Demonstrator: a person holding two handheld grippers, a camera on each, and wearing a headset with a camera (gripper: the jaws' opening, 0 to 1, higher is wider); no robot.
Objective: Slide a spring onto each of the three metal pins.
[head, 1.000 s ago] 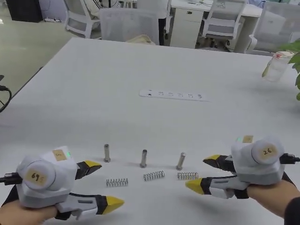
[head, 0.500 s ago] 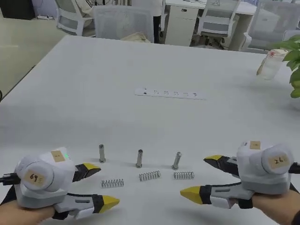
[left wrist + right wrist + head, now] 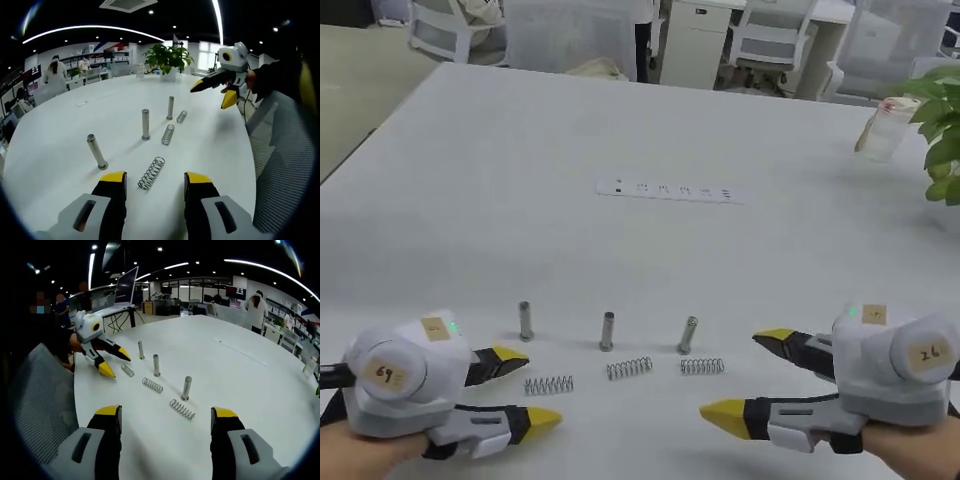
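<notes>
Three short metal pins stand upright in a row on the white table: left pin (image 3: pixel 525 320), middle pin (image 3: pixel 607 331), right pin (image 3: pixel 687 335). In front of each lies a loose spring: left spring (image 3: pixel 549 384), middle spring (image 3: pixel 629 368), right spring (image 3: pixel 702 367). My left gripper (image 3: pixel 527 386) is open at the row's left end, with the left spring (image 3: pixel 151 172) lying just ahead of its jaws. My right gripper (image 3: pixel 746 373) is open at the right end, and the right spring (image 3: pixel 182 409) and right pin (image 3: pixel 186 388) lie ahead of it. Neither gripper holds anything.
A white power strip (image 3: pixel 666 189) lies farther back at the table's middle. A plastic bottle (image 3: pixel 884 128) and a green plant (image 3: pixel 940 130) stand at the far right. Office chairs (image 3: pixel 760 40) and desks lie beyond the far edge.
The head camera has tipped, so pins and springs sit a little higher and to the left. Both grippers stay open at the ends of the row; the right jaws look slightly wider.
</notes>
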